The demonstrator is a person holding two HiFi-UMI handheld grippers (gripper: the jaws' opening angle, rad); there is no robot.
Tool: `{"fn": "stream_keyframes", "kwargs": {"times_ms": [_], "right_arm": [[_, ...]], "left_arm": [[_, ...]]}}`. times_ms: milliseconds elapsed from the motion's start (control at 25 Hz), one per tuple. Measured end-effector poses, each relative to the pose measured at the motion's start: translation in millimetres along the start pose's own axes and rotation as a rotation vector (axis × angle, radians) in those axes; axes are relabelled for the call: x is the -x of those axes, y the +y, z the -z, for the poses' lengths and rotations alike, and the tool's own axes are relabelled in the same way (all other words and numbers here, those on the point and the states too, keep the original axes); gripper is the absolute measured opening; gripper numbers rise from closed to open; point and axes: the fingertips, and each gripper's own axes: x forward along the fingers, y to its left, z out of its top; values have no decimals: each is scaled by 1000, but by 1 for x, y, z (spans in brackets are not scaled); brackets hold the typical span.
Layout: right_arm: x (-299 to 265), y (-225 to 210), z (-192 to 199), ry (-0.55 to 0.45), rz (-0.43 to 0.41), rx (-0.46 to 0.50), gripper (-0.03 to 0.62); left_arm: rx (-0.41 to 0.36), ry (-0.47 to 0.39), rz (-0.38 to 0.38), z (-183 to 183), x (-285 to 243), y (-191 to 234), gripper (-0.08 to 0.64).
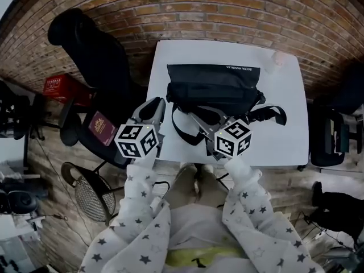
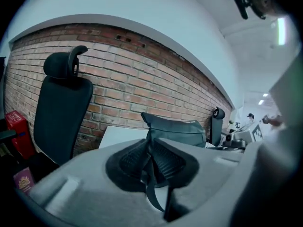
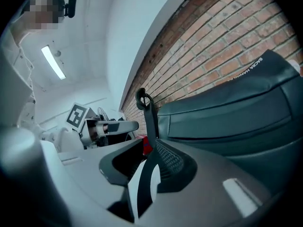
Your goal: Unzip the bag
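Black bag [image 1: 213, 90] on white table [image 1: 284, 124]

A red-brown brick wall [image 1: 227, 10] ran behind a white table [image 1: 284, 118], with plain white wall above the bricks and a strip light [image 3: 53, 62] glowing on the white ceiling. A black high-backed office chair [image 1: 96, 56] stood just left of the table with a dark red booklet [image 1: 102, 128] on its seat, and a red box [image 1: 62, 87] sat near it by the wall. The floor [image 1: 51, 169] was pale wood planks, and another dark chair [image 1: 335, 135] stood to the table's right.
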Motion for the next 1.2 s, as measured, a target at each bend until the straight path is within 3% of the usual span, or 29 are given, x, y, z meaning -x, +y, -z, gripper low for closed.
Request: {"fn": "stream_keyframes", "kwargs": {"times_ms": [280, 640, 920, 1200], "right_arm": [[-33, -11, 29, 43, 53, -27, 144], [-50, -17, 57, 108, 94, -10, 144], [-66, -26, 66, 136, 172, 64, 100], [-59, -40, 73, 134, 230, 106, 35]], "left_arm": [[8, 17, 119, -4, -29, 10, 106], [-20, 37, 307, -6, -56, -7, 227], [-45, 74, 393, -2, -79, -11, 235], [-60, 79, 427, 9, -94, -25, 233]]}}
